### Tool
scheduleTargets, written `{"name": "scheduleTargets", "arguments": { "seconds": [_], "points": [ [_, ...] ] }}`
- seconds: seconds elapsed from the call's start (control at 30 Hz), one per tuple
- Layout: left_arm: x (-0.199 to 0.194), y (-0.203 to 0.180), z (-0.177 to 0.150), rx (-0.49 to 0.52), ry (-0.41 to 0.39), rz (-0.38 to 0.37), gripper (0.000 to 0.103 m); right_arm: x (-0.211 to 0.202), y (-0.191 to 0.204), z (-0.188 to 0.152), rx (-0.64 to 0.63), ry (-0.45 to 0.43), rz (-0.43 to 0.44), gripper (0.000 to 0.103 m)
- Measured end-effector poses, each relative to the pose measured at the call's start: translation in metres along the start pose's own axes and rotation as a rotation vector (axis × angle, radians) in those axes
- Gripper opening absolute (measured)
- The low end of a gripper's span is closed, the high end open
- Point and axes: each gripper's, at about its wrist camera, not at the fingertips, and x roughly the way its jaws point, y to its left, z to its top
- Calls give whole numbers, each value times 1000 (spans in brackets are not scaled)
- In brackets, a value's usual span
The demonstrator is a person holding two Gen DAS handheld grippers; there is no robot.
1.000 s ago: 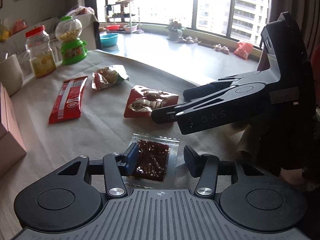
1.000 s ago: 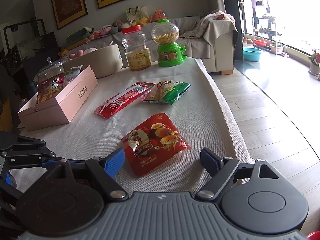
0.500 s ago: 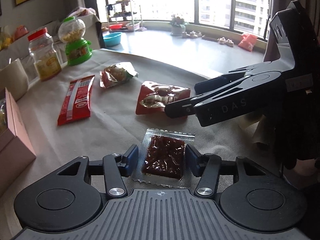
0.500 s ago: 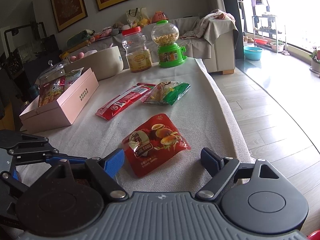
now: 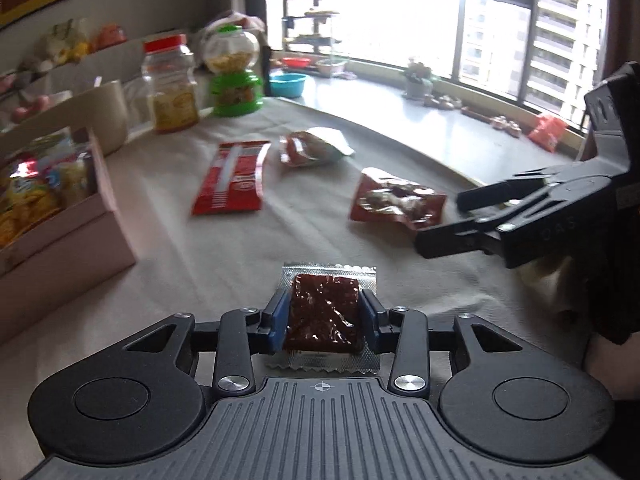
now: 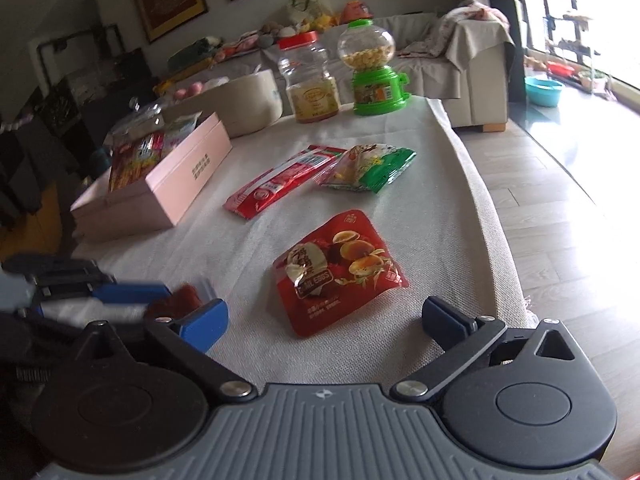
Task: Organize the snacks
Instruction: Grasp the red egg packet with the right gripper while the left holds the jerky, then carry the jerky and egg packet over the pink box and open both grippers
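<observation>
My left gripper [image 5: 323, 316] is shut on a clear packet of dark red jerky [image 5: 325, 312], held just above the cloth-covered table [image 5: 240, 256]. The left gripper with its packet also shows at the left of the right wrist view [image 6: 176, 300]. My right gripper [image 6: 326, 324] is open and empty, just short of a red quail-egg bag [image 6: 340, 270]; it also shows at the right of the left wrist view [image 5: 452, 220]. A long red wrapper [image 6: 280, 186], a green-and-red snack bag [image 6: 366, 166] and a pink box of snacks [image 6: 160, 184] lie further back.
A red-lidded jar [image 6: 310, 78], a green candy dispenser [image 6: 374, 70] and a beige bowl [image 6: 240, 104] stand at the table's far end. The table's right edge [image 6: 492, 216] drops to a wooden floor. A sofa stands behind.
My left gripper has closed on the jerky packet, lifted it and swung left toward the pink box. My right gripper has stayed open in front of the quail-egg bag.
</observation>
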Motion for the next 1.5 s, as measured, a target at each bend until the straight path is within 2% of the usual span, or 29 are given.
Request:
{"name": "scheduleTargets", "arguments": {
  "seconds": [0.1, 0.23, 0.4, 0.5, 0.57, 0.63, 0.67, 0.83, 0.97, 1.07, 1.13, 1.2, 1.23, 1.37, 1.5],
  "points": [
    [-6, 21, -7, -82, 18, 48, 43, 4, 19, -2, -105, 28, -57, 102],
    [-10, 31, -14, -151, -4, 48, 44, 3, 40, -1, -210, -33, -126, 101],
    [-11, 27, -17, -149, -20, 71, 45, 20, 29, 18, -137, -10, -134, 101],
    [-10, 26, -18, -148, -26, 76, 45, 30, 17, 22, -75, 52, -115, 101],
    [-10, 23, -20, -141, -31, 83, 45, 24, 22, 19, -107, 71, -39, 101],
    [-10, 22, -20, -139, -36, 87, 45, 16, 28, 15, -123, 59, 31, 100],
    [-10, 22, -20, -137, -36, 86, 45, 14, 30, 13, -124, 46, 25, 100],
    [-11, 21, -21, -137, -40, 87, 45, 16, 35, 15, -107, -8, -82, 100],
    [-11, 21, -21, -133, -42, 92, 45, 34, 34, 22, -41, 34, -125, 100],
    [-11, 20, -22, -130, -44, 93, 45, 49, 44, 25, -82, 51, -202, 100],
    [-11, 21, -22, -129, -45, 92, 45, 53, 50, 26, -105, 49, -212, 94],
    [-11, 20, -22, -127, -45, 93, 45, 53, 54, 26, -129, 41, -208, 83],
    [-11, 20, -22, -126, -45, 94, 45, 51, 56, 25, -138, 36, -203, 73],
    [-11, 20, -22, -125, -45, 94, 46, 46, 61, 25, -145, 46, -197, 72],
    [-11, 21, -22, -129, -46, 92, 45, 36, 70, 23, -161, 68, -144, 72]
  ]
}}
